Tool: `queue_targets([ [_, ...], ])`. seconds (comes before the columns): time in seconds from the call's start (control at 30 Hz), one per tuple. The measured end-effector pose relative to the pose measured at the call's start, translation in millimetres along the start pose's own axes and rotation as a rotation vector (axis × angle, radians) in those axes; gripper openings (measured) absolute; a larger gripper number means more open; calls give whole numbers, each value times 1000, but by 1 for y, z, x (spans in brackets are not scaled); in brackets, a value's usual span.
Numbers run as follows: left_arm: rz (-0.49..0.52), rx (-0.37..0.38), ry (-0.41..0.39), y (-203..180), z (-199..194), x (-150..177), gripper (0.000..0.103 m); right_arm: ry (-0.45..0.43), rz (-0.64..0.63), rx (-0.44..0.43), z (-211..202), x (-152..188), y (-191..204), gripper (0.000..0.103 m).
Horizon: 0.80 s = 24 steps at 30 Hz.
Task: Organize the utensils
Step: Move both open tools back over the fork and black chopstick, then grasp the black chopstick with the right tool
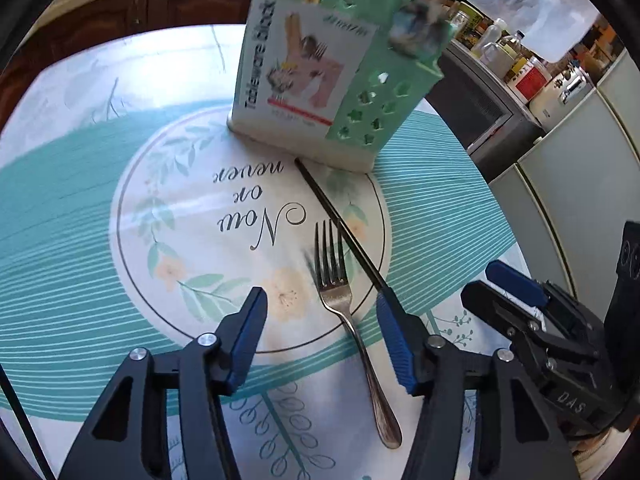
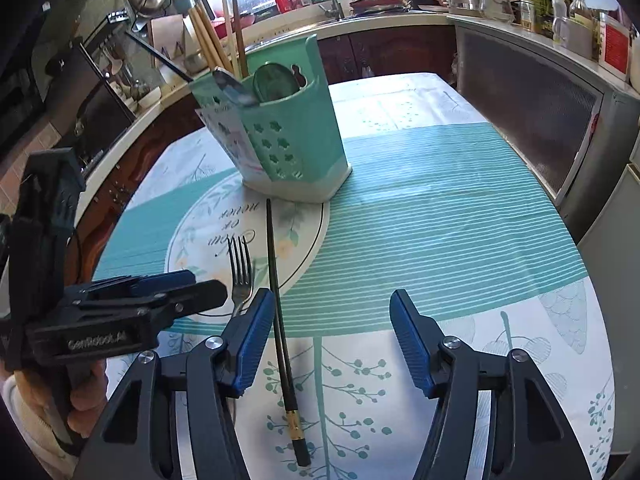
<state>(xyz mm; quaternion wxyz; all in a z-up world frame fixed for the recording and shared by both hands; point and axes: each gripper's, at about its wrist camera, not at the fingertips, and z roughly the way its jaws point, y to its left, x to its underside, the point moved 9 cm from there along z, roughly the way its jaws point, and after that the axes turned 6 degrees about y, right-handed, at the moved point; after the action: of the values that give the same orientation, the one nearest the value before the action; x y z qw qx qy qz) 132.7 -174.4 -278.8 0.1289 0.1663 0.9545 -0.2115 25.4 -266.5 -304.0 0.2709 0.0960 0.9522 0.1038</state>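
A steel fork (image 1: 334, 280) lies on the patterned tablecloth, tines toward a mint-green utensil holder (image 1: 320, 80). My left gripper (image 1: 320, 298) hovers over the fork's neck, open, its blue pads apart on either side and not touching it. A single black chopstick (image 1: 340, 224) lies slanted beside the fork, its tip near the holder's base. In the right wrist view the same chopstick (image 2: 274, 264) runs just inside the left finger of my right gripper (image 2: 332, 296), which is open and holds nothing. The holder (image 2: 292, 136) has several chopsticks and spoons standing in it. The fork (image 2: 242, 268) lies left of the chopstick.
The table (image 2: 440, 200) carries a teal striped cloth and ends at a curved edge on the right. A kitchen counter (image 2: 360, 20) with sink, pots and bottles runs behind it. A grey appliance (image 2: 532, 120) stands at the right. A hand (image 2: 84, 392) holds the left gripper's handle.
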Motion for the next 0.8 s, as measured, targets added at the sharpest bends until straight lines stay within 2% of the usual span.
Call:
queue_targets([
  [0.2,5,78,-15,3,9,-12,51,39,-21,9,16,-2,7,54],
  [0.33,60,95,-30,-4,13,-20,50,58,-16,9,24,4,9,53],
  [0.47,98,106,-45,-9,17,-26,50,75,-8,7,27,-10,13,52],
  [0.6,124,107,-56,-13,17,-28,50,80,7,1,26,-9,12,52],
  [0.63,134,103,-61,-14,18,-29,48,81,12,-3,26,-9,12,52],
  [0.7,154,104,-57,-17,20,-28,35,83,23,-12,25,-8,13,52],
  [0.8,167,108,-65,-19,19,-26,31,93,22,-8,25,-7,14,52],
])
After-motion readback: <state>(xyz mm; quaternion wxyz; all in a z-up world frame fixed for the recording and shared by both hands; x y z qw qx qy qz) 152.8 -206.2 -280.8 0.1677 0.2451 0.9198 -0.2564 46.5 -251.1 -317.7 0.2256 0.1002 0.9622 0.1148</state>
